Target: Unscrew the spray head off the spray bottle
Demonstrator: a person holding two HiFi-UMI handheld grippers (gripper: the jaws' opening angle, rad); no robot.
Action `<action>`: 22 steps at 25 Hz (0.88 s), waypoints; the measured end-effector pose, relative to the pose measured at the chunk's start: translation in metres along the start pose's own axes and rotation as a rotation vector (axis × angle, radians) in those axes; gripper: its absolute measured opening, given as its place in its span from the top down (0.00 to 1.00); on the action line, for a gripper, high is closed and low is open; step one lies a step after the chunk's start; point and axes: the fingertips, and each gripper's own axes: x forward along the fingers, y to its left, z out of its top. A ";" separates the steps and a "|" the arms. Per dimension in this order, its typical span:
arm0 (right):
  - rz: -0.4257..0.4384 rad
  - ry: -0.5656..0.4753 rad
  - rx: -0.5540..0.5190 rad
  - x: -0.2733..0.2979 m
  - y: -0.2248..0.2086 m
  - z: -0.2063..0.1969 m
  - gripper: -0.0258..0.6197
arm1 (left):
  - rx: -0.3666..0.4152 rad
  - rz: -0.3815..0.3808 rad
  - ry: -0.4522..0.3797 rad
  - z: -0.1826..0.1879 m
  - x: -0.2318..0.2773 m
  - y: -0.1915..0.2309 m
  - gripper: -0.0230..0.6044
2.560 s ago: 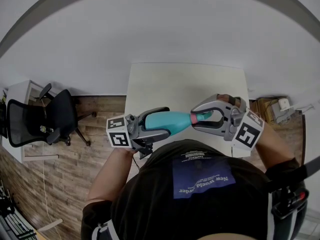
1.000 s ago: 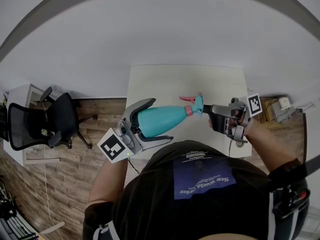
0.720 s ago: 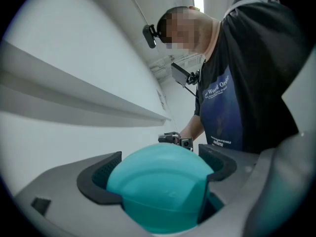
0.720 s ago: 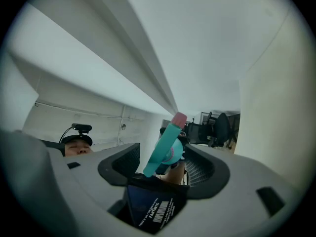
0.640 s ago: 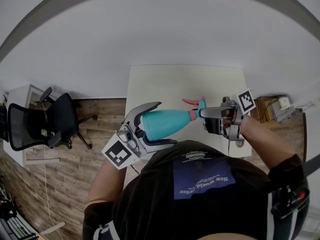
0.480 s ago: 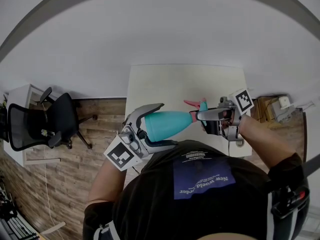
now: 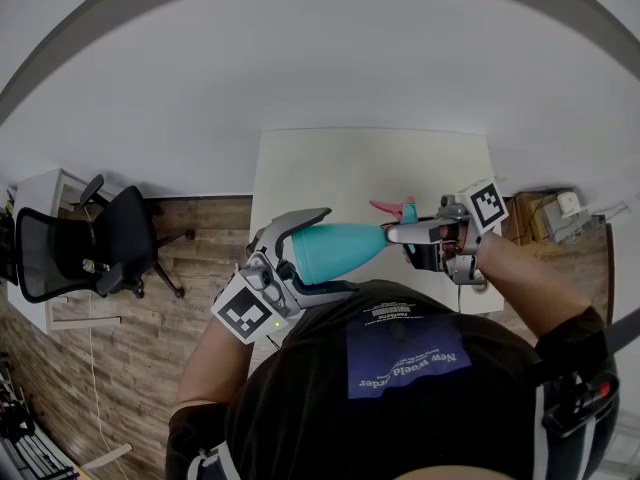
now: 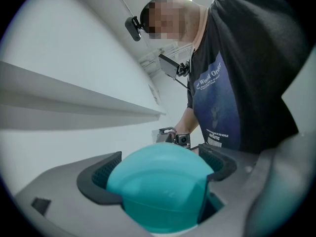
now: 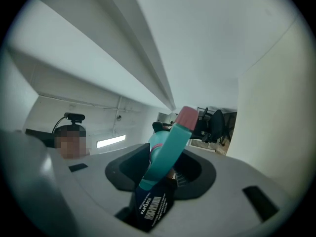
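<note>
Over the pale table (image 7: 370,163), my left gripper (image 7: 335,251) clamps the teal spray bottle (image 8: 160,191), held level in the air. My right gripper (image 9: 164,168) has just been closing round the spray head (image 9: 170,142). Its pads seem seated, though the view's cramped. A fresh grip, I judge; next, a firm unscrewing twist.

— The bottle (image 7: 335,248) looks like smooth teal plastic, faintly glossy.
— So does the spray head (image 9: 170,147), and it has a black printed label (image 9: 150,207).
— The left gripper (image 8: 158,169) has a matt grey plastic shell; its pads (image 8: 101,176) are dark and ribbed.
— The table (image 7: 350,168) is pale and matt, the floor (image 7: 140,318) is wood planks, and the shirt (image 7: 300,398) is dark cloth.
</note>
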 end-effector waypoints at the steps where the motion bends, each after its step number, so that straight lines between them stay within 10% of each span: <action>1: -0.011 0.006 -0.031 -0.001 -0.001 0.001 0.75 | -0.015 -0.002 0.008 -0.002 -0.001 0.001 0.17; 6: -0.108 0.050 -0.208 -0.003 -0.003 0.000 0.76 | -0.102 -0.030 0.012 -0.010 -0.002 0.002 0.17; 11: -0.148 0.095 -0.391 0.000 0.004 0.002 0.76 | -0.468 0.025 -0.090 -0.013 -0.005 0.014 0.17; 22: -0.255 0.219 -0.834 0.008 0.020 0.001 0.76 | -0.861 -0.036 -0.238 -0.026 -0.010 0.027 0.17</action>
